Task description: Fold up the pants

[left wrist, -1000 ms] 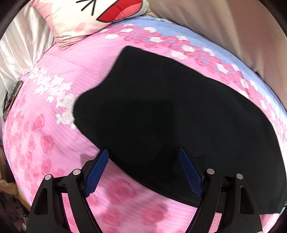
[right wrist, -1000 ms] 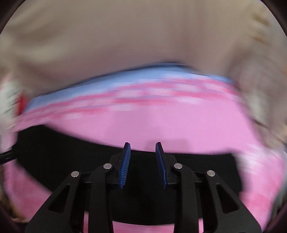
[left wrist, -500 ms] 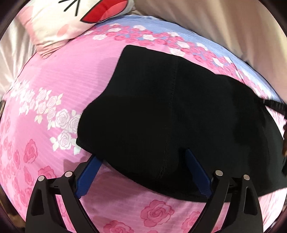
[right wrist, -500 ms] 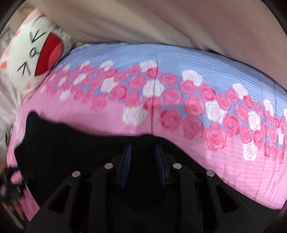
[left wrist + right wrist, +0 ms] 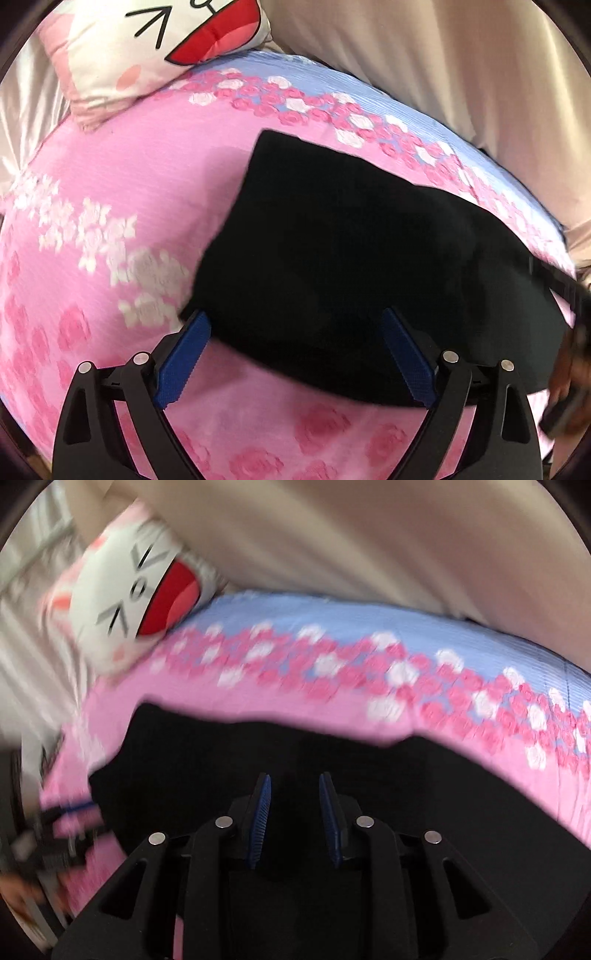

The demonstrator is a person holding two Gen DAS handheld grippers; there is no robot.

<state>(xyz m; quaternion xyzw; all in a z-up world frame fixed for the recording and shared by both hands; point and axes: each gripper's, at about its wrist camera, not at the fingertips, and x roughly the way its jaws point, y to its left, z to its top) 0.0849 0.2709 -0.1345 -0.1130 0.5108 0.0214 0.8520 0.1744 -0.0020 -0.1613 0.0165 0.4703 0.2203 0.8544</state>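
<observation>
Black pants [image 5: 351, 240] lie flat across the pink rose bedcover [image 5: 129, 166]. My left gripper [image 5: 293, 314] hovers over their near edge, jaws wide open, nothing pinched; its blue fingertips [image 5: 184, 350] straddle the hem. In the right wrist view the pants [image 5: 184, 757] fill the lower half. My right gripper [image 5: 295, 775] holds its pads a narrow gap apart, and black cloth fills that gap and surrounds the fingers. This view is blurred. The right gripper and a hand show as a dark blur [image 5: 565, 387] at the pants' right end.
A white cartoon-face pillow [image 5: 147, 48] rests at the bed's far left corner, also seen as the pillow [image 5: 136, 602]. Beige curtain [image 5: 443, 74] hangs along the far side. The bedcover's blue strip [image 5: 332, 616] borders the curtain. The left gripper appears blurred [image 5: 55, 823].
The left jaws spread wider than a second ago and slid along the pants' near edge. The right view swung left, bringing the pillow in, with more black cloth around its fingers.
</observation>
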